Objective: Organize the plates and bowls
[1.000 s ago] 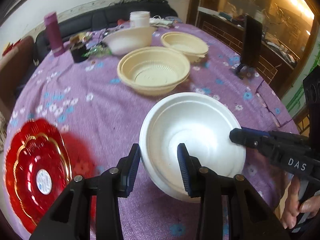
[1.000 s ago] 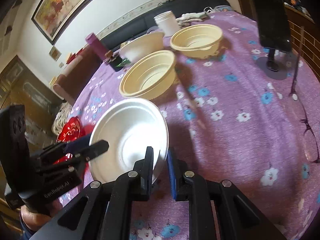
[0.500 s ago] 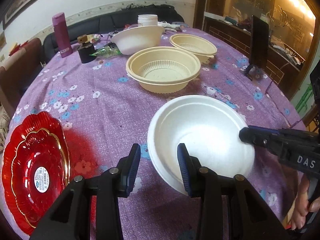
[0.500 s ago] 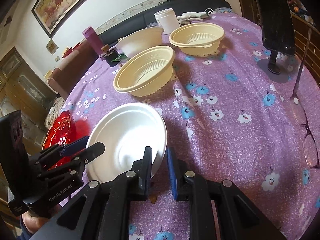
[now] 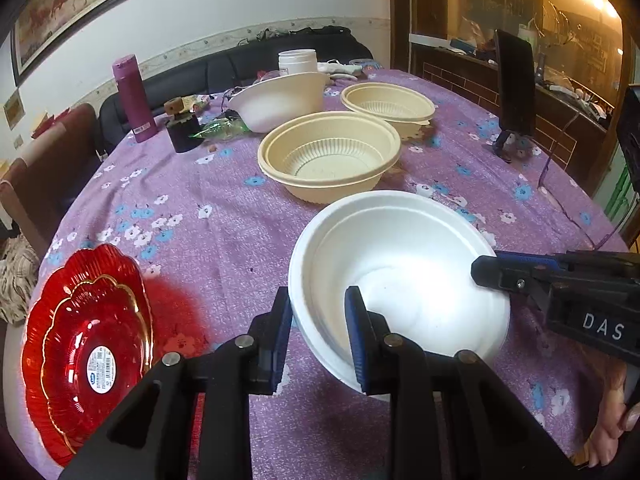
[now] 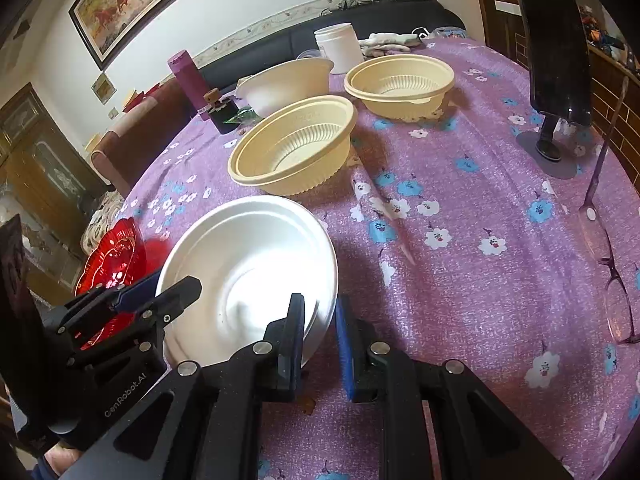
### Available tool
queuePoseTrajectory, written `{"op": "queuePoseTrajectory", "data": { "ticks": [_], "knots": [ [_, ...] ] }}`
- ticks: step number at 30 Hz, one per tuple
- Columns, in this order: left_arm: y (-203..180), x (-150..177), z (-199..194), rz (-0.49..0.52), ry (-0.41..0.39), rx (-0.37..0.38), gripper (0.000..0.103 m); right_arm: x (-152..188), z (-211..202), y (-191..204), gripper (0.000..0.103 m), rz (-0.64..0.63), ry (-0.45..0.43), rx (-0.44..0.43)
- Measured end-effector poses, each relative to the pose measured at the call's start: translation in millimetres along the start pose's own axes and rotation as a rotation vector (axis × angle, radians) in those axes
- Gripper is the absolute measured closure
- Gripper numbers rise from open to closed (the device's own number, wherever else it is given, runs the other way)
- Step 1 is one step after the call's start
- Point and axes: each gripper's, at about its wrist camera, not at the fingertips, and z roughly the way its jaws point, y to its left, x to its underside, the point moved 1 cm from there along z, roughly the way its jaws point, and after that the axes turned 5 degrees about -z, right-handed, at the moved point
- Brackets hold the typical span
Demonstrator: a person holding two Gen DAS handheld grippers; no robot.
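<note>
A white foam bowl point(image 5: 400, 272) sits tilted just above the purple tablecloth; it also shows in the right wrist view point(image 6: 248, 272). My left gripper point(image 5: 316, 340) straddles its near-left rim with a visible gap between the pads. My right gripper point(image 6: 318, 344) is closed on the opposite rim. Two beige ribbed bowls point(image 5: 330, 156) point(image 5: 388, 104) and another white bowl point(image 5: 280, 98) stand beyond. Stacked red plates point(image 5: 86, 352) lie at the left.
A maroon bottle point(image 5: 134, 98), a black cup point(image 5: 182, 130) and a white jar point(image 5: 296, 62) stand at the far side. A phone on a stand point(image 6: 554, 60) and glasses point(image 6: 608, 256) are at the right. The table edge runs near the red plates.
Both grippers and the white bowl have drawn back and risen slightly; the bowl has levelled somewhat. The grips look unchanged.
</note>
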Motion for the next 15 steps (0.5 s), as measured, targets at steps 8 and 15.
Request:
{"op": "queuePoseTrajectory", "data": {
  "ticks": [8, 15],
  "knots": [
    [-0.9, 1.6, 1.1, 0.006, 0.001, -0.004, 0.077, -1.0, 0.4, 1.1, 0.086, 0.001, -0.002, 0.002],
    [-1.1, 1.9, 0.7, 0.005, 0.0, -0.004, 0.077, -0.9, 0.0, 1.5, 0.086, -0.001, -0.003, 0.003]
  ]
}}
